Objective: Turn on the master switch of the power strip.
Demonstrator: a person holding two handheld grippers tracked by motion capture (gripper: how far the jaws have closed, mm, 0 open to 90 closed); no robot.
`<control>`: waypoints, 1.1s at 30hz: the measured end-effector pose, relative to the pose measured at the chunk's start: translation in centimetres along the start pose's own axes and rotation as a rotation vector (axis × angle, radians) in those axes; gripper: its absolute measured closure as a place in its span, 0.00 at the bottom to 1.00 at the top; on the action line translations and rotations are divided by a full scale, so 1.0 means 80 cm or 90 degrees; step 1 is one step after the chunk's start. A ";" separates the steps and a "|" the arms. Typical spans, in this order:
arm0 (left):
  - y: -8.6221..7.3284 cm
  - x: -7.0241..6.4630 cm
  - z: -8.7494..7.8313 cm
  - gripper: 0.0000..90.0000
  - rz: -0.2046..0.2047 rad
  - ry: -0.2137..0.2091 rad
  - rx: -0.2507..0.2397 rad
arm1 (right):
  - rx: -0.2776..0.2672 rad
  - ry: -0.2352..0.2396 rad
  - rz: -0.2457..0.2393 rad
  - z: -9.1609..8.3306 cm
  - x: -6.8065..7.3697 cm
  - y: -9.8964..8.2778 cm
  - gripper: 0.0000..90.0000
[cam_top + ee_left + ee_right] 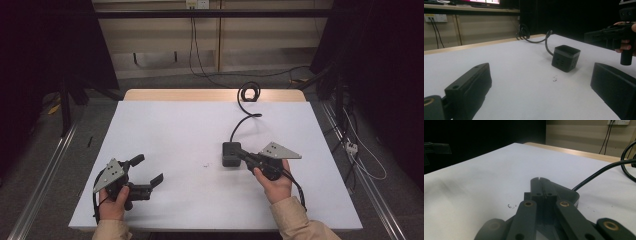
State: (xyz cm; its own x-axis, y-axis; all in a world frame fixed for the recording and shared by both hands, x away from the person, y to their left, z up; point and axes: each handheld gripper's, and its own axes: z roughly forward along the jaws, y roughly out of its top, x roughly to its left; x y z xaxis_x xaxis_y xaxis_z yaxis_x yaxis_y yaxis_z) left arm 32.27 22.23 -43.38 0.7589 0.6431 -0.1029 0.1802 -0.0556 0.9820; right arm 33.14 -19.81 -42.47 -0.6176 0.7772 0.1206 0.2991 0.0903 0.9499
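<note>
White table [165, 130] with a wooden far edge, beige wall and dangling cords behind. Near frame centre, slightly right: black cube-shaped power block [230, 153], its black cable [244, 117] curling toward the top edge into a coil. Right gripper [241, 154] at lower right, jaws pressed together, tips over the block's top; in the right gripper view, closed jaws lying across the block [571, 192]. Left gripper [148, 170] at lower left, jaws spread wide, nothing between, well apart from the block. Small dark speck [206, 163] just left of the block.
</note>
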 end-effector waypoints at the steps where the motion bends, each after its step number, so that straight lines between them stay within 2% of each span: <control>1: 0.000 0.000 0.000 0.03 -0.001 0.000 0.000 | 0.002 0.000 -0.001 0.001 0.001 0.000 1.00; 8: 0.000 0.000 0.000 0.03 -0.001 -0.001 0.000 | 0.006 0.002 -0.013 0.006 0.003 0.002 1.00; 23: 0.000 0.001 0.001 0.03 0.001 -0.001 0.001 | 0.014 -0.001 -0.012 0.014 0.002 0.003 1.00; 33: 0.000 0.000 0.000 0.03 -0.007 0.000 -0.003 | 0.019 0.002 -0.016 0.019 0.003 0.004 1.00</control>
State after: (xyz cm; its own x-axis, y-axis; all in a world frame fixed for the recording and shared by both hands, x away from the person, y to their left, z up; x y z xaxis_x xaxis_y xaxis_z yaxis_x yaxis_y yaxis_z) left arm 32.29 22.25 -43.41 0.7564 0.6442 -0.1135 0.1852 -0.0444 0.9817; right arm 34.18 -18.69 -42.58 -0.6275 0.7725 0.0970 0.3049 0.1292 0.9436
